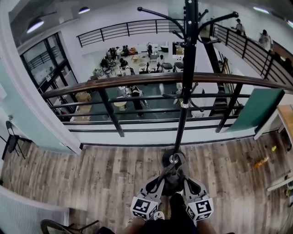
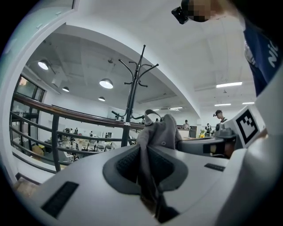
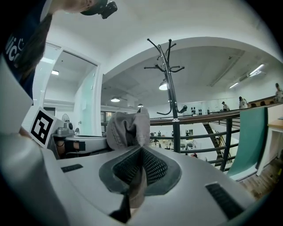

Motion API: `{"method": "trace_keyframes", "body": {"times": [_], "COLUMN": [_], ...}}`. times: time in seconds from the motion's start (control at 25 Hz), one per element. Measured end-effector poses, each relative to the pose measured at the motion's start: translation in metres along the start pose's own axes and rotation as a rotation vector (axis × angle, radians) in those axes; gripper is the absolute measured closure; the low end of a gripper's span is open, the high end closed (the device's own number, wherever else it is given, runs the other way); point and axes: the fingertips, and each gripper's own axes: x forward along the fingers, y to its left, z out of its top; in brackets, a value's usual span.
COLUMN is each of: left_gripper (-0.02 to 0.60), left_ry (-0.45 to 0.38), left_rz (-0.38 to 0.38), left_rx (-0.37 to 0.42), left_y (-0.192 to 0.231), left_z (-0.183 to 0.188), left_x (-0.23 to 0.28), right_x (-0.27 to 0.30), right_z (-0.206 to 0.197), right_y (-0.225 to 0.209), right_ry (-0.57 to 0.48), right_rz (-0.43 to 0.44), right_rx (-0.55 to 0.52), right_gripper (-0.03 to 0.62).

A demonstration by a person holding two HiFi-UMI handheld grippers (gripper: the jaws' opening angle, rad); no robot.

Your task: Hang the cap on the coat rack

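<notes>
The person is holding the cap (image 1: 174, 182) low, close to the body, near the round base (image 1: 173, 159) of the coat rack (image 1: 188, 91). Both grippers are pinching it. The left gripper (image 2: 148, 160) is squeezing a fold of the grey cloth between its nearly closed jaws. The right gripper (image 3: 140, 165) is doing the same on the other side, with its jaws pressed almost flat on the cloth. The two grippers are sitting just beside each other, with the cap bunched up between them.

The hooks (image 1: 140, 8) are sticking out high up on the pole, well above the cap. So the cap is likely needing a long lift, and that is where things could be going wrong.

Each gripper is only biting a thin bit of soft cloth. If the person is lifting fast, or pulling the two grippers apart, the cloth could be slipping out of one pinch. Then the cap could be swinging from the other gripper or dropping onto the floor (image 1: 91, 173).

The cap is also looking scrunched. If it is going up like that, a hook tip may be poking the outside of the cloth and not going in under it, so the cap could be sliding off again.

The rack is standing on one thin pole. A hard bump from a gripper could be making it wobble or tip toward the railing (image 1: 137, 81) just behind it.
</notes>
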Motion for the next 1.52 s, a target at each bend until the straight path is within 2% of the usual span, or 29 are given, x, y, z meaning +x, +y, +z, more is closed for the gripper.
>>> {"method": "trace_keyframes", "body": {"times": [0.32, 0.8, 1.0, 1.2, 1.36, 1.52], "left_gripper": [0.545, 0.545, 0.545, 0.545, 0.545, 0.545], "left_ry": [-0.041, -0.179, -0.221, -0.226, -0.259, -0.315], "left_rz": [0.086, 0.176, 0.189, 0.152, 0.135, 0.106], "left_rx": [0.018, 0.008, 0.042, 0.041, 0.062, 0.116], "left_y": [0.038, 0.065, 0.077, 0.086, 0.098, 0.103], "left_z": [0.032, 0.098, 0.126, 0.148, 0.169, 0.196], "left_x": [0.082, 0.194, 0.205, 0.209, 0.207, 0.207], "right_x": [0.074, 0.145, 0.16, 0.168, 0.174, 0.176], "right_z": [0.037, 0.121, 0.146, 0.171, 0.188, 0.211], "right_y": [-0.063, -0.152, -0.156, -0.155, -0.146, -0.144], "right_ry": [-0.039, -0.135, -0.191, -0.198, -0.236, -0.309], "right_rz": [0.083, 0.179, 0.221, 0.251, 0.238, 0.207], "right_rx": [-0.035, -0.139, -0.145, -0.104, -0.118, -0.144], "right_gripper": [0.577, 0.577, 0.577, 0.577, 0.577, 0.577]}}
